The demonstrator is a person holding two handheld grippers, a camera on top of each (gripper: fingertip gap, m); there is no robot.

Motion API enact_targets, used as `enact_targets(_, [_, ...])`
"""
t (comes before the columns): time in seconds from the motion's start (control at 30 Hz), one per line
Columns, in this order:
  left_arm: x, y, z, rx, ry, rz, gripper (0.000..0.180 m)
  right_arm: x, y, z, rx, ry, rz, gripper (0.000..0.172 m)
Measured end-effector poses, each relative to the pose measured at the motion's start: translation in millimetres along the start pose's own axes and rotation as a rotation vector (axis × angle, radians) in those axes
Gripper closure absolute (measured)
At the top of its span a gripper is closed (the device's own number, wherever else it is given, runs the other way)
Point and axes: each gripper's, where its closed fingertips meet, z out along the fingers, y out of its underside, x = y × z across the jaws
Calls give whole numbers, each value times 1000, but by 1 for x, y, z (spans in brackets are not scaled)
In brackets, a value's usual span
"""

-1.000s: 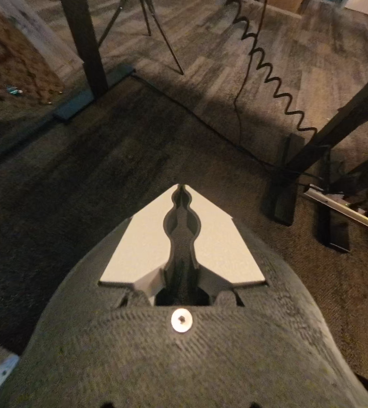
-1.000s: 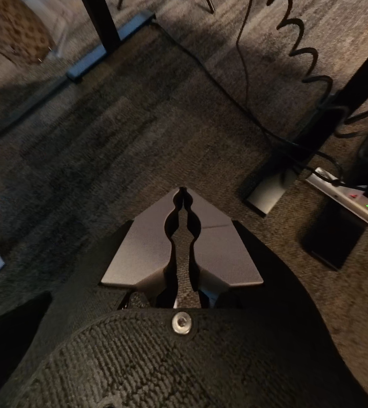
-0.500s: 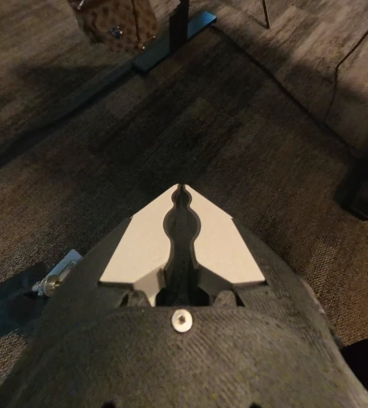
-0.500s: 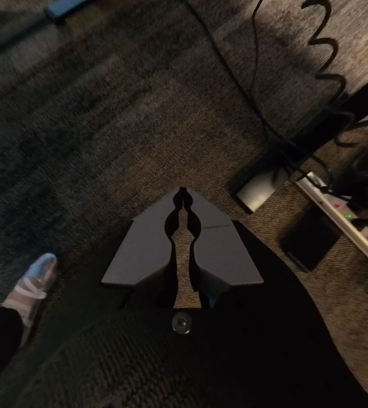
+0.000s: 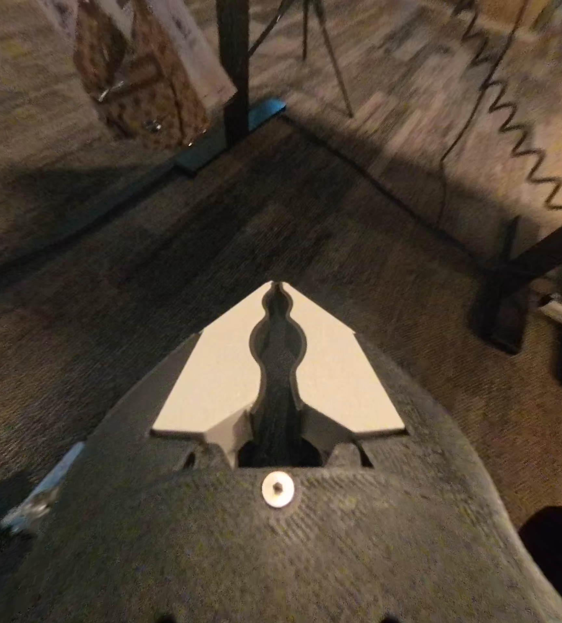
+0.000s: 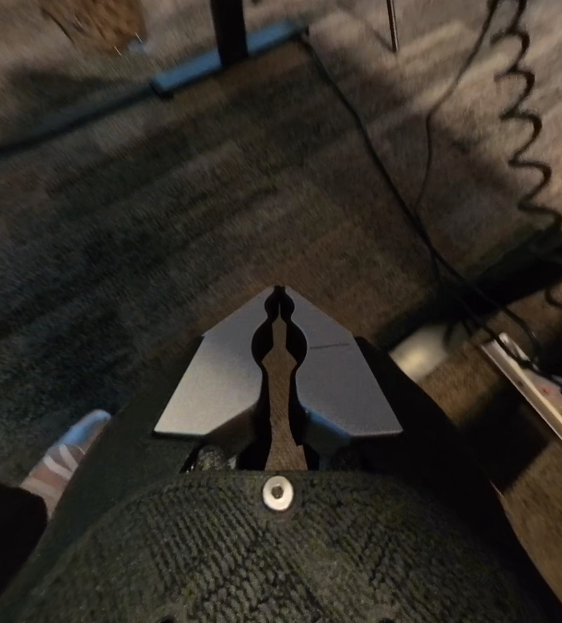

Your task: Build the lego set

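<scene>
1. Compared with the earlier frames, both wrist views are swinging back toward the black table leg (image 5: 234,67) and its flat foot (image 5: 229,141); the coiled cable (image 5: 522,135) is coming into the left view again.
2. Left tongs (image 5: 276,286) are hanging above the dark carpet (image 5: 171,256), tips meeting, with nothing between them.
3. Right tongs (image 6: 279,288) are likewise closed tip to tip over the carpet (image 6: 137,236), gripping nothing.
4. Nearest items, right view: a power strip (image 6: 536,381) and black cables (image 6: 390,188) are lying to the right; a light shoe (image 6: 67,451) is showing at lower left.
5. Left view: a brown patterned object (image 5: 144,67) is standing beside the table leg; a metal bracket (image 5: 43,485) is showing at lower left.
6. No item for handling is lying within reach of either tongs, so weight, stiffness and a place to take hold cannot be told.
</scene>
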Motion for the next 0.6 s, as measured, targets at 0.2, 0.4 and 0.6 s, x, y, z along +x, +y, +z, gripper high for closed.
enact_targets(0.2, [25,-56,-38,174,30,-93,180,-49,-100,-53,323,-70,29,172])
enact_targets(0.4, [67,-111,-160,241,139,-87,180,-60,-205,-213,626,-138,75,172])
enact_targets(0.6, [74,-150,-301,278,178,129,180,-43,-185,-342,593,-158,42,172])
